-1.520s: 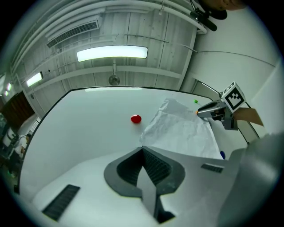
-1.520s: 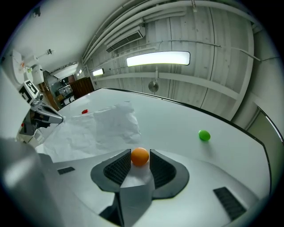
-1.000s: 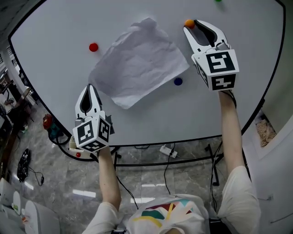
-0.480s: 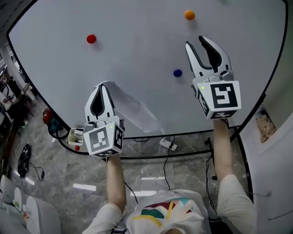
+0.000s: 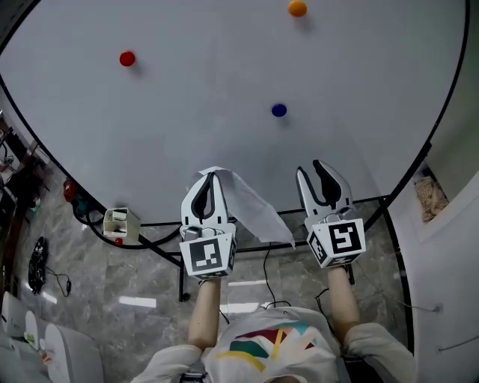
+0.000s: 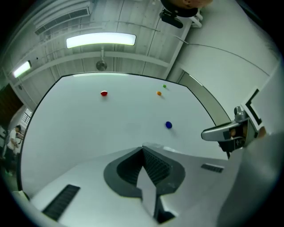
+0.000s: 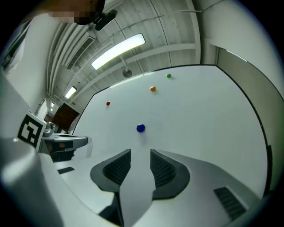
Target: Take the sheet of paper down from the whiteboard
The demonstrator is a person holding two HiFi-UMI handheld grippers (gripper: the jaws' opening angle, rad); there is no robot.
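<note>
The sheet of paper (image 5: 251, 203) is off the whiteboard (image 5: 224, 90) and pinched at one upper corner by the left gripper (image 5: 211, 176), whose jaws are closed tight on it. From that pinch the sheet drapes down and to the right. Its long axis runs diagonally, and its free lower end points toward the body of the right gripper (image 5: 310, 170).

The right gripper's jaws stand narrowly apart with nothing between them, only bare board behind. The free end lies just to that gripper's left, below its tips, so in my judgement the right gripper is the nearer one for any second hold.

The red magnet (image 5: 127, 57), orange magnet (image 5: 297, 8) and blue magnet (image 5: 278, 110) sit on the board, well apart from the sheet.
</note>
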